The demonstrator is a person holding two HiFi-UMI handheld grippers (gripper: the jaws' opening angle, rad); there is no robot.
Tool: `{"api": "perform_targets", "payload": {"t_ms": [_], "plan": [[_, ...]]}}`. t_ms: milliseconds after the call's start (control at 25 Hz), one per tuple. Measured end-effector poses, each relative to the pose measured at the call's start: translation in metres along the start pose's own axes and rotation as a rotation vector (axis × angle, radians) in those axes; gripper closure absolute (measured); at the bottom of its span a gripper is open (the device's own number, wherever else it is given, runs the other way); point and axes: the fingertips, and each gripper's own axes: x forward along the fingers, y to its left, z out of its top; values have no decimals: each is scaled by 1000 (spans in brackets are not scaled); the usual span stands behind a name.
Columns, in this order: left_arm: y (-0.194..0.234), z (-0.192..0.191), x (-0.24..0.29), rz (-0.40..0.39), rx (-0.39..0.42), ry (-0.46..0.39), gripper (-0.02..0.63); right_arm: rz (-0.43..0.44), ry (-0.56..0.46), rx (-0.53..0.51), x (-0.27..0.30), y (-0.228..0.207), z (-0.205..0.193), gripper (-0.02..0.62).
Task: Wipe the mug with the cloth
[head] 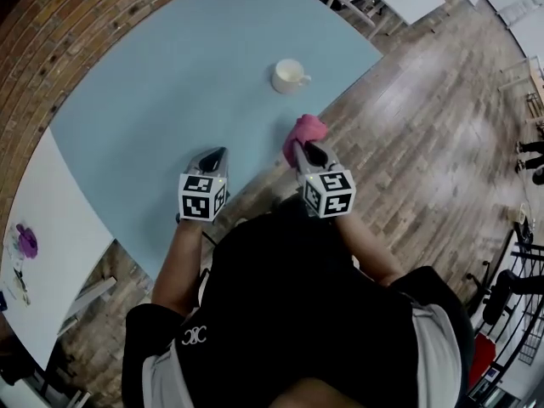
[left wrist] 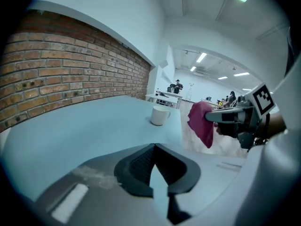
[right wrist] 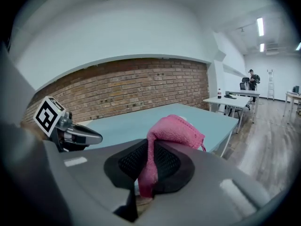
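Note:
A white mug (head: pixel 289 75) stands upright on the light blue table (head: pixel 170 83), near its right edge; it also shows in the left gripper view (left wrist: pixel 160 115). My right gripper (head: pixel 308 154) is shut on a pink cloth (head: pixel 303 133), held in the air beside the table's near right edge, short of the mug. The cloth (right wrist: pixel 173 132) bunches out in front of its jaws. My left gripper (head: pixel 212 159) is shut and empty over the table's near part, well short of the mug. From the left gripper view the cloth (left wrist: pixel 201 122) hangs to the right.
A brick wall (head: pixel 51 49) runs along the table's far left side. A white table (head: pixel 34 253) with small items adjoins at the left. Wooden floor (head: pixel 425 143) lies to the right. More tables (right wrist: pixel 235 100) and people stand far off.

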Motion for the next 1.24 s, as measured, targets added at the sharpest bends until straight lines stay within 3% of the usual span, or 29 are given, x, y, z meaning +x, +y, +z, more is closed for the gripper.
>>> {"api": "perform_targets", "payload": {"t_ms": [240, 480, 1240], "plan": [[-15, 6, 0, 2, -9, -10, 604, 16, 17, 0, -10, -5, -3, 560], [-26, 13, -3, 18, 54, 4, 604, 28, 14, 11, -12, -6, 0, 560], [-35, -5, -1, 37, 19, 51, 604, 68, 38, -15, -19, -8, -4, 560]]}}
